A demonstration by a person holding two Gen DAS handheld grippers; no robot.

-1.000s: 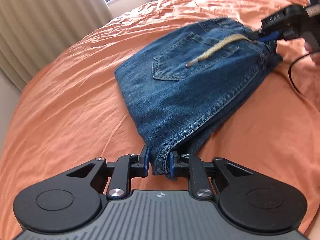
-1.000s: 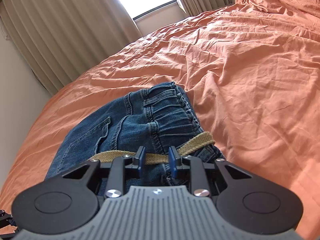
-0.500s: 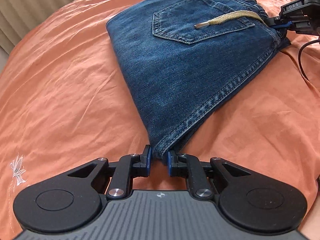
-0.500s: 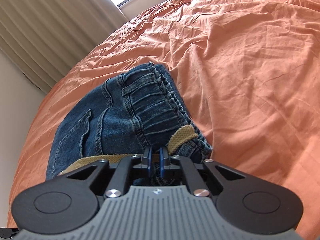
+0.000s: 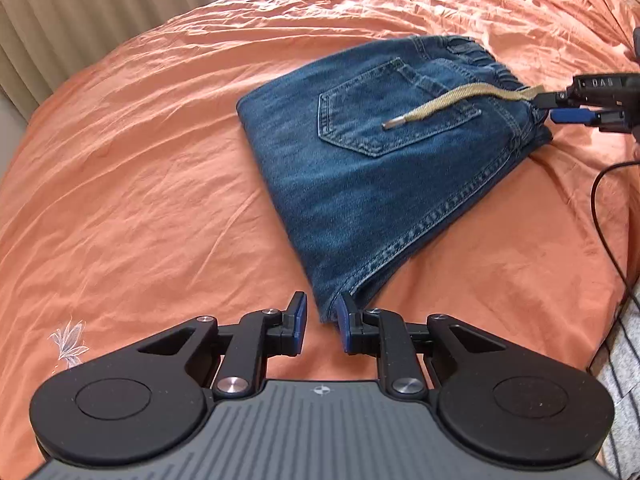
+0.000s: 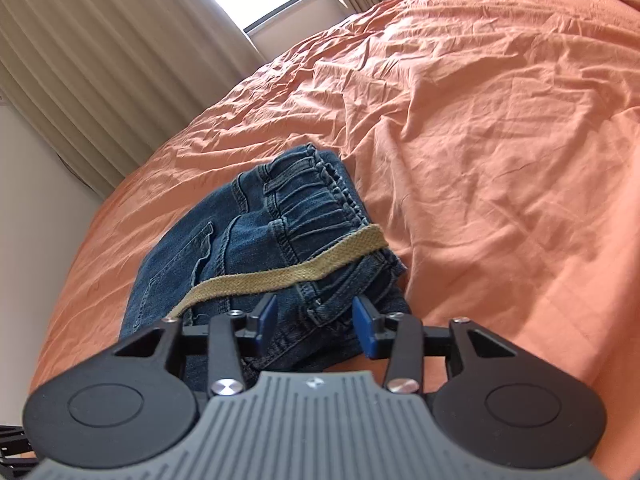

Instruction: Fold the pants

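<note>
In the left wrist view, the folded pants [image 5: 384, 160] are lying on the orange bed [image 5: 140, 160], running from the lower centre of the frame up toward the upper right. Their long axis is slanting that way, with the waistband at the far upper right end and the narrow folded corner at the near end. The left tongs [image 5: 321, 326] are sitting at the bottom centre with their jaws opening; the near corner of the pants is reaching just to the right-hand blue pad, and nothing is being pinched. A tan drawstring [image 5: 452, 106] is lying across the back pocket. At the right edge, the right tongs [image 5: 558, 108] are hovering just beside the waistband end.

In the right wrist view, the pants [image 6: 256, 248] are filling the lower centre, stretching away toward the left. The right tongs [image 6: 316, 324] are opening wide, with the waistband corner lying between the pads but not being squeezed. The drawstring [image 6: 288, 276] is crossing the denim just above them.

Each hand is nearest its own end: left at the folded corner, right at the waistband. Any further fold would probably bring one end along that slanted axis toward the other.
</note>
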